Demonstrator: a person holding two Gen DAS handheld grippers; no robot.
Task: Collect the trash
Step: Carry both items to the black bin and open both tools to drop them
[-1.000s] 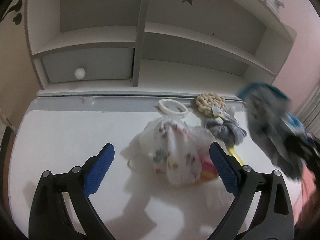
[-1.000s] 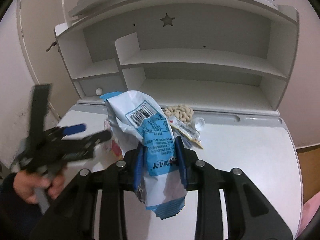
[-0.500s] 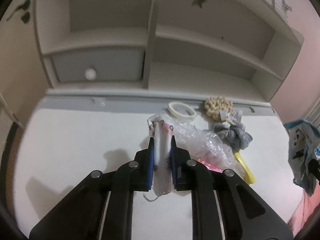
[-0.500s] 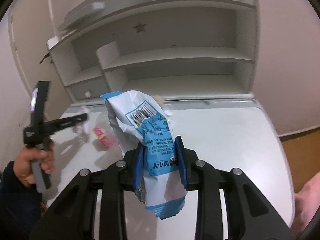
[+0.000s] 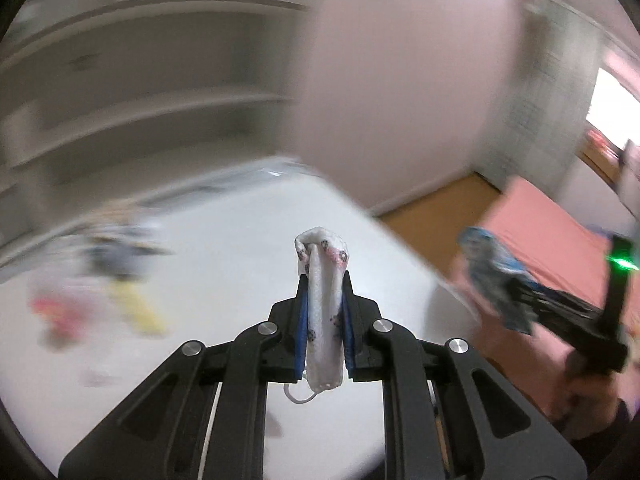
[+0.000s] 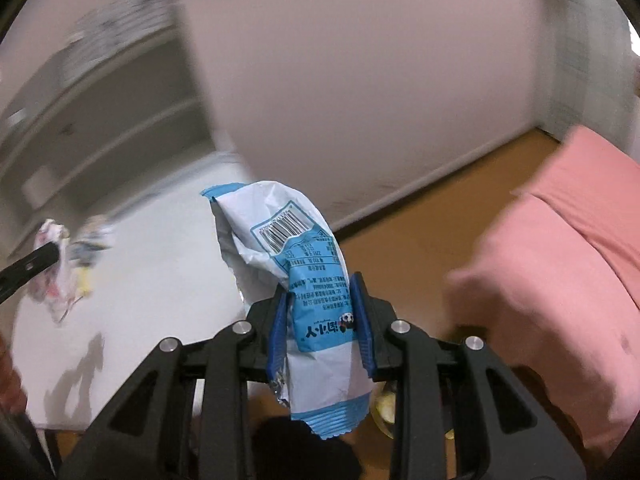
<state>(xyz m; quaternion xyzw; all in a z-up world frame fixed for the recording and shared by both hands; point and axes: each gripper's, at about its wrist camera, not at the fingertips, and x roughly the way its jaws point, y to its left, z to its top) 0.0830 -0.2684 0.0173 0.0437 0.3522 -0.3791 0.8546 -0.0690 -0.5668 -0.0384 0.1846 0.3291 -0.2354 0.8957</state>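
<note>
The left gripper (image 5: 324, 320) is clamped on a white patterned bag (image 5: 323, 300), which stands up between its blue pads above the white tabletop (image 5: 224, 248). The right gripper (image 6: 320, 328) is closed tight on a blue-and-white snack wrapper (image 6: 296, 280), held past the tabletop's edge over the brown floor (image 6: 420, 240), near a pink bed (image 6: 560, 240). Blurred clutter (image 5: 112, 276) lies on the tabletop's left part.

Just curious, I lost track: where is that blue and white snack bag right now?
The snack bag is pinched in the right claw, held up past the white table's edge, over the wooden floor near the pink bed.
</note>
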